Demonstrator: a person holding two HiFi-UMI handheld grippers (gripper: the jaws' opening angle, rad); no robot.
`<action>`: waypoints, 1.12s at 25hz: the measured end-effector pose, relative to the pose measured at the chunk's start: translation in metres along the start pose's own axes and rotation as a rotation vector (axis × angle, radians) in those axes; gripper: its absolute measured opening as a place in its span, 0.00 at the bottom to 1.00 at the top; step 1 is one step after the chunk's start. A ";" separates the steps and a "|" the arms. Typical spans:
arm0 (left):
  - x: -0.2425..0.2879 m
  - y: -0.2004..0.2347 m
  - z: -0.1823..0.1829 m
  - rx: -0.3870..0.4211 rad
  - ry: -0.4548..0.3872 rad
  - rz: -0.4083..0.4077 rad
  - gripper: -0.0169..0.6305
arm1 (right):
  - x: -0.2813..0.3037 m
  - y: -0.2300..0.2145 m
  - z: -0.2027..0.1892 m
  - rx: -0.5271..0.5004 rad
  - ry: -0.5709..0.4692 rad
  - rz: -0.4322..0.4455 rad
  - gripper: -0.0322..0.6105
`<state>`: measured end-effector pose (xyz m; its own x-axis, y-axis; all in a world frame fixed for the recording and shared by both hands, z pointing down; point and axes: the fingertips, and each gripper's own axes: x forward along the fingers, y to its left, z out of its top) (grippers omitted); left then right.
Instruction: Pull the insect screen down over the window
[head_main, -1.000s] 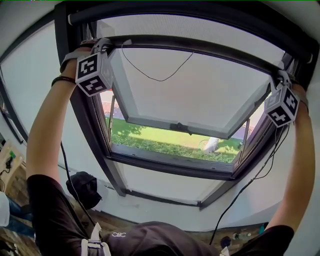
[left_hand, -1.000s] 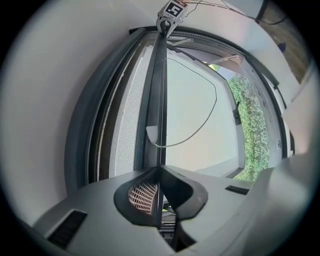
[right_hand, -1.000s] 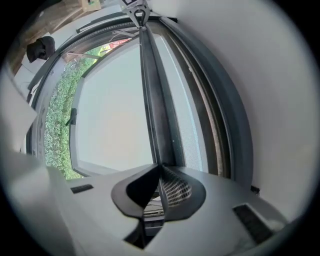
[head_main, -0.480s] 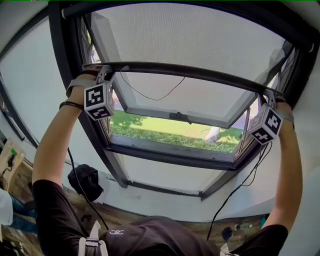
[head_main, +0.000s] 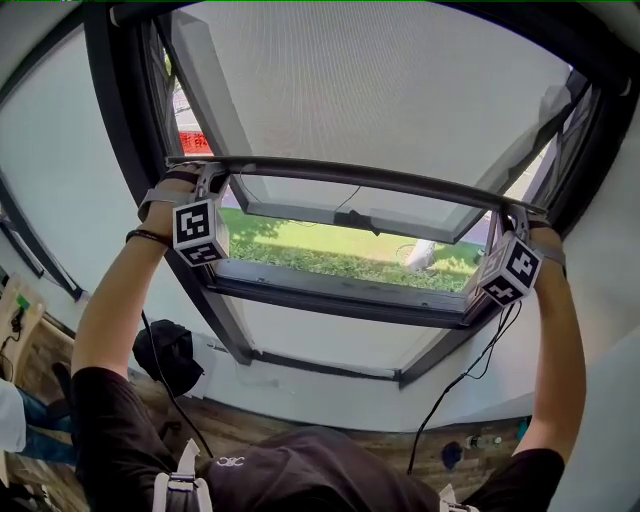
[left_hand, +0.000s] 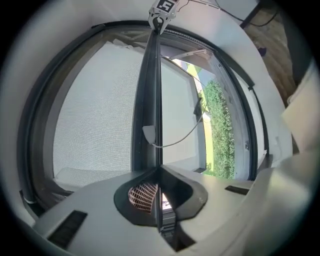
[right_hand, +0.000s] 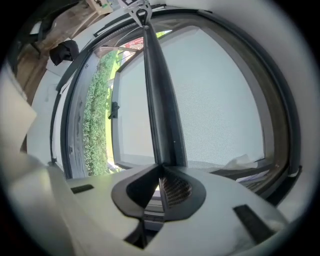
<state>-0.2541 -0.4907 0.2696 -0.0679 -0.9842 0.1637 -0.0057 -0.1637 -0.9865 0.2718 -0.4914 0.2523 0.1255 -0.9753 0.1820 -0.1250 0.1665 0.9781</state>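
Grey mesh of the insect screen (head_main: 380, 90) now fills the upper part of the window, where a second ago I had only a narrow strip of it under the top of the frame. The dark pull bar (head_main: 350, 177) has come down a long way in that time. It now lies across the opening just above the lower edge of the open sash (head_main: 350, 218). Both my hands have sunk with it by about the same amount, so the bar has not skewed.

My left gripper (left_hand: 159, 172) is clamped narrow on the bar's left end, and my right gripper (right_hand: 161, 176) is clamped the same way on the right end. In each gripper view the bar runs straight out from between the pads.

I judge the pull about halfway done. Grass (head_main: 330, 262) is uncovered below the bar, and the bottom rail of the frame (head_main: 330, 295) is well apart from it. What it needs next is the same even, two-handed draw down to that rail.
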 end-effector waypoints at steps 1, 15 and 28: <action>0.001 -0.009 0.000 0.003 -0.004 -0.010 0.05 | 0.000 0.009 0.001 -0.005 -0.001 0.009 0.10; 0.022 -0.155 0.002 -0.039 -0.004 -0.138 0.05 | 0.026 0.153 -0.008 -0.007 0.049 0.174 0.10; 0.036 -0.297 -0.001 -0.020 0.045 -0.402 0.05 | 0.039 0.289 -0.026 0.001 0.114 0.356 0.10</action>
<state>-0.2562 -0.4779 0.5686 -0.0996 -0.8378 0.5368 -0.0603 -0.5334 -0.8437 0.2664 -0.4771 0.5443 0.1829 -0.8337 0.5211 -0.1817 0.4922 0.8513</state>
